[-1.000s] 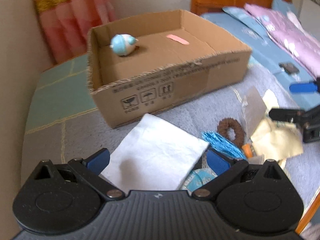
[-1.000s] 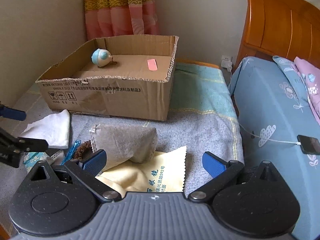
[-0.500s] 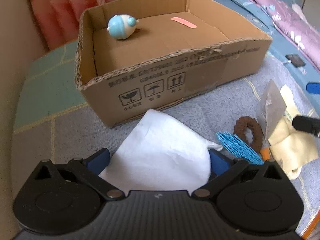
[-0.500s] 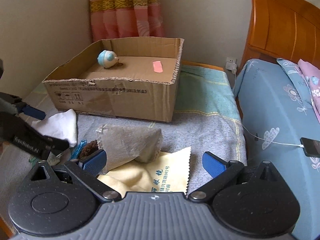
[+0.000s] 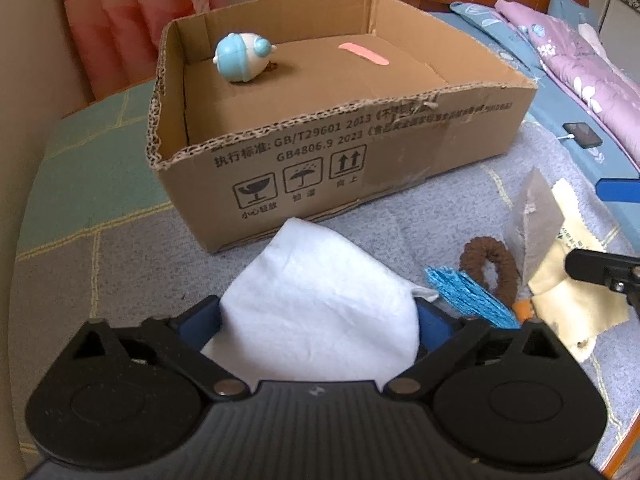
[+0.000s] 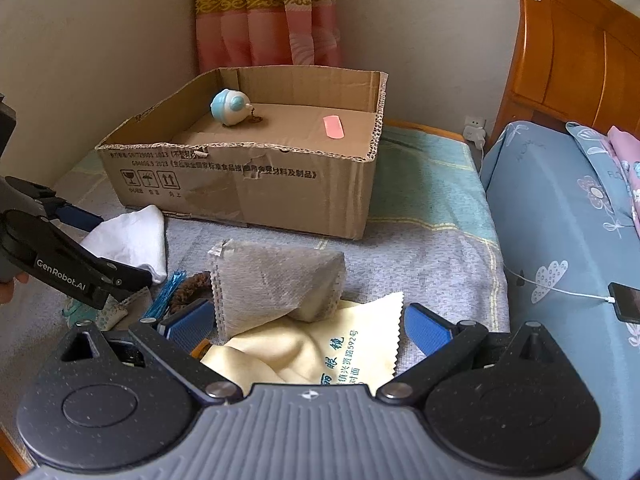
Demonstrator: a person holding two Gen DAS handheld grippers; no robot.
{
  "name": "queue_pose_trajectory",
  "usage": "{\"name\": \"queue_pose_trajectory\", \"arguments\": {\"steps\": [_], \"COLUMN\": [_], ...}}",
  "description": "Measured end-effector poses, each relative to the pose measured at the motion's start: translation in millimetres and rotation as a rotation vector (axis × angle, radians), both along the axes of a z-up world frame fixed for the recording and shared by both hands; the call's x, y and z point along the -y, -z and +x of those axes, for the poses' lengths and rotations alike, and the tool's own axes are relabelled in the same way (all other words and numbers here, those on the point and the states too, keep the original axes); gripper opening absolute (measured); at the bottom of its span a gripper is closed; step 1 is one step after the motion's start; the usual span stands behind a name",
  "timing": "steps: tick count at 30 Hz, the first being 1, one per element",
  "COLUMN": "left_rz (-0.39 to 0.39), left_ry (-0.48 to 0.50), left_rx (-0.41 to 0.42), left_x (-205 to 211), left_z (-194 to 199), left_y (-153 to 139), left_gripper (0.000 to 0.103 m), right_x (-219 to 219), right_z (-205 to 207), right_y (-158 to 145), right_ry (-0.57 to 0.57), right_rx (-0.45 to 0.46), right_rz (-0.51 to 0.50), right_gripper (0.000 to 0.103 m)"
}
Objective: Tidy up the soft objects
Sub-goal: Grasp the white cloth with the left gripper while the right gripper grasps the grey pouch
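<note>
On a grey-and-teal quilted mat (image 6: 420, 248) beside a wooden-headboard bed (image 6: 560, 208), the left gripper (image 5: 318, 320) pinched a bunched white cloth (image 5: 320, 304) before the open cardboard box (image 5: 360, 152), while the right gripper (image 6: 308, 326) hung spread over a pale yellow lens cloth (image 6: 320, 344) at the mat's near edge.

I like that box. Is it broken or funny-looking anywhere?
Yes, a bit. The cardboard box has a ragged, torn top rim, and its front wall shows a small ripped hole beside a rough, peeled-looking patch. It stands upright and holds a blue-and-white toy and a pink strip.
</note>
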State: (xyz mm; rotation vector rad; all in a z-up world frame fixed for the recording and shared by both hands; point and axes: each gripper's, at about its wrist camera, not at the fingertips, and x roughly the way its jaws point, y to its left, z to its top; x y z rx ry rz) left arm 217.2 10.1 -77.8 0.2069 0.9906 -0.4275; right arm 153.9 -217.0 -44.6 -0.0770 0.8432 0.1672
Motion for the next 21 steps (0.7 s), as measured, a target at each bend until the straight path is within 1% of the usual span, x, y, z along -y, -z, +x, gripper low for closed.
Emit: {"name": "queue_pose_trajectory", "arguments": {"steps": [1, 2, 3, 4, 6, 7, 10, 14, 21], "left_rz": [-0.006, -0.01, -0.014, -0.021, -0.032, -0.038, -0.047, -0.068, -0.077], "left_ry": [0.006, 0.012, 0.018, 0.024, 0.025, 0.022, 0.01, -0.014, -0.029], "left_rx": [0.007, 0.012, 0.017, 0.021, 0.022, 0.021, 0.022, 0.019, 0.024], "left_x": [0.6, 1.1, 2.0, 3.1, 4.7, 5.2, 5.7, 3.6, 3.0], "left_z": [-1.9, -4.2, -7.2, -9.4, -11.4, -12.3, -14.6, -15.1, -16.9], "left_y": [-1.3, -2.4, -3.9, -5.5, -7.6, -8.2, -9.2, -8.5, -7.4], "left_gripper": [0.086, 0.082, 0.074, 0.071, 0.06, 0.057, 0.054, 0.053, 0.053], "right_x": [-0.4, -0.9, -1.3, -1.7, -2.9, -3.6, -5.1, -7.5, -5.4], "right_z": [0.0, 0.1, 0.5, 0.9, 2.2, 2.7, 3.4, 5.3, 15.7], "right_y": [-0.2, -0.3, -0.1, 0.3, 1.4, 1.9, 3.4, 5.9, 14.2], "right_ry": [-0.002, -0.004, -0.005, -0.006, -0.007, -0.009, -0.018, -0.03, -0.052], "right_rx": [0.0, -0.001, -0.002, -0.004, -0.008, -0.01, -0.016, -0.021, -0.027], "right_rz": [-0.001, -0.003, -0.005, -0.005, -0.004, -0.004, -0.002, 0.002, 0.051], "right_gripper": [0.103, 0.103, 0.103, 0.103, 0.103, 0.103, 0.103, 0.103, 0.103]}}
